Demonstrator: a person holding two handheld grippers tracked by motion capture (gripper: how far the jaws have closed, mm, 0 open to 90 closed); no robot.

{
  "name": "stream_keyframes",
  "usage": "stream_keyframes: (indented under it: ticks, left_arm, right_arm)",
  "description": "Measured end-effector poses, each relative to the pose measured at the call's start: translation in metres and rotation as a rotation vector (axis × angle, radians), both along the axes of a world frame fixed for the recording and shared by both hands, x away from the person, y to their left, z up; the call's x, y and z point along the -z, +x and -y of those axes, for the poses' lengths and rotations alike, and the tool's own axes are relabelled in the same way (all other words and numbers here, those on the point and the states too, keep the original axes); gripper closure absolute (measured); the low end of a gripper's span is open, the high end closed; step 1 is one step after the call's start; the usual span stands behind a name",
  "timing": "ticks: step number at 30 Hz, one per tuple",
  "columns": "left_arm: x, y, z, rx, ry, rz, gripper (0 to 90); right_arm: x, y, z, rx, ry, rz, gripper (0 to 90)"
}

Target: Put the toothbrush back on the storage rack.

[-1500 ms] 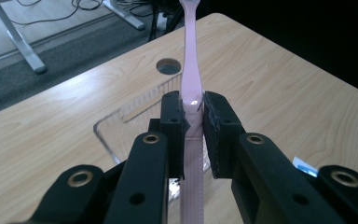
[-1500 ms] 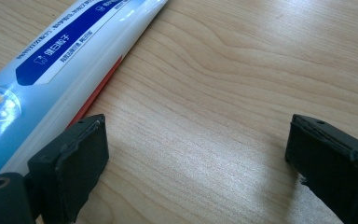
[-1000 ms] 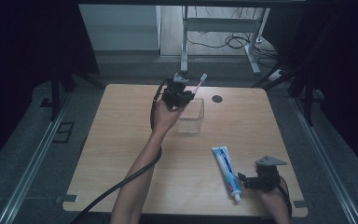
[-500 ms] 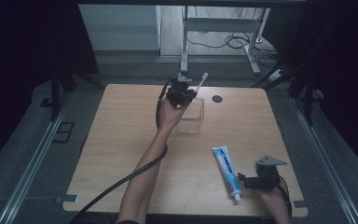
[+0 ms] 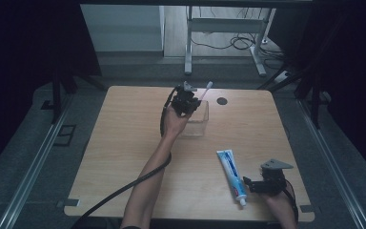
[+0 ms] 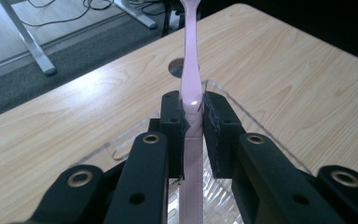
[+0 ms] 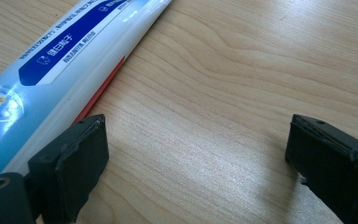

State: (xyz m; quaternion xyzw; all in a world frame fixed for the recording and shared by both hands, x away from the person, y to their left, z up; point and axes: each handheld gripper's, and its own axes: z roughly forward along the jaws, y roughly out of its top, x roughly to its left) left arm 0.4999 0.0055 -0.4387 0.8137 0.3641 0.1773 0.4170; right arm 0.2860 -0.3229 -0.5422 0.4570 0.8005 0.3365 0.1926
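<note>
Left gripper [image 6: 193, 121] clamped on pink toothbrush [image 6: 190, 74] mid-handle, above clear box [image 5: 198, 120] at far table [image 5: 124, 143] centre. Brush likely light, stiff, slick; grip handle. Right gripper [image 7: 198, 154] gaping, empty, beside toothpaste tube [image 7: 70, 60].

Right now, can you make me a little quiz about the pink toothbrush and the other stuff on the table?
1. True or false: the left gripper is clamped on the pink toothbrush.
2. What lies beside the right gripper? A) toothpaste tube B) spoon C) cup
3. Fill in: the toothbrush is held above a clear plastic ____.

Key:
1. True; the pads press on its handle.
2. A, the toothpaste tube; the open jaws hold nothing.
3. Box.
</note>
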Motion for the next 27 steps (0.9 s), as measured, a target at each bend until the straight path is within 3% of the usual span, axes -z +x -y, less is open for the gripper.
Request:
stream_keyframes:
  ticks: [15, 27]
  left_arm:
    - [0.018, -0.003, 0.007, 0.017, 0.086, -0.010, 78.3]
    - [0.023, -0.008, 0.019, 0.029, 0.183, 0.017, 77.7]
  right_arm:
    - [0.000, 0.000, 0.000, 0.000, 0.000, -0.001, 5.6]
    - [0.000, 0.000, 0.000, 0.000, 0.000, -0.001, 5.6]
